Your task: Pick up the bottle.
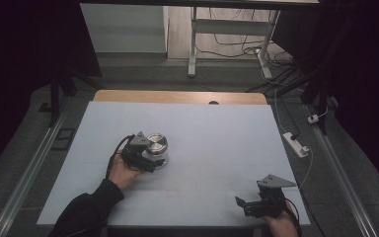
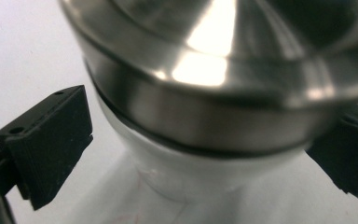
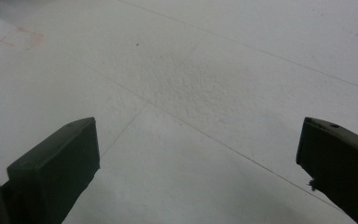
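High view: white foam-covered table (image 1: 217, 143), a small clear glass jar with a shiny round metal lid (image 1: 156, 146) standing upright left of centre. Left gripper (image 1: 150, 159), held by the person's left hand (image 1: 123, 173), is right at the jar, its black jaws reaching around the lower glass body. Right gripper (image 1: 244, 205) sits at the near right edge of the table, well apart from the jar, jaws pointing left and spread, nothing between them.

Left gripper view: jar lid (image 2: 223, 84) very close to the lens, glass body below it. One black jaw stands to the left with a clear gap to the glass; the other jaw at right edge is partly hidden under the lid rim, contact there cannot be told. So the jaws straddle the jar but are not clamped; reads as spread wide around it.

Right gripper view: both black jaws wide apart over bare white table surface, faint seam lines and a pale reddish mark (image 3: 21, 38) far off. Holding nothing.

Progress, judged: approach to the jar looks done, the grasp itself is not closed yet. Lid is on the jar. Left: closing on the jar, then whatever follows, likely the right gripper coming in for the lid. Early stage.
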`<move>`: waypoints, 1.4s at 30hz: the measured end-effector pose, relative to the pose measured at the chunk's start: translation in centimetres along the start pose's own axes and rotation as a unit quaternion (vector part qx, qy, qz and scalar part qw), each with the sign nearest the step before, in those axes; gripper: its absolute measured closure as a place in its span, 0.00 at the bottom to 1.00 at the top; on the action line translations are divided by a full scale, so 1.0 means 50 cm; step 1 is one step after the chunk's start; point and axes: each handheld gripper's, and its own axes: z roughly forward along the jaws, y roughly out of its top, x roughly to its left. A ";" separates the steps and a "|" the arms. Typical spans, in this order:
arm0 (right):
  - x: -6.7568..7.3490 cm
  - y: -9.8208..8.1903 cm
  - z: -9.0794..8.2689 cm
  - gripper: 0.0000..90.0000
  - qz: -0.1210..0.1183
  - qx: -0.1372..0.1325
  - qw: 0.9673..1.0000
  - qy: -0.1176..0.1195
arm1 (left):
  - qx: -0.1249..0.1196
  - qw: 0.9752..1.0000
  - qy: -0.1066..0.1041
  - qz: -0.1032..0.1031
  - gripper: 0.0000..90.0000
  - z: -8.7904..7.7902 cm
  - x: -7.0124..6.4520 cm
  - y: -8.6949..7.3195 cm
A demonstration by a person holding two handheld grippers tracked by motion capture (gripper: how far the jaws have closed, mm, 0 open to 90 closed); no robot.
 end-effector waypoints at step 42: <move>0.002 0.000 -0.001 0.00 -0.007 -0.001 1.000 0.001 | -0.009 1.000 0.002 0.017 0.18 -0.012 -0.025 0.025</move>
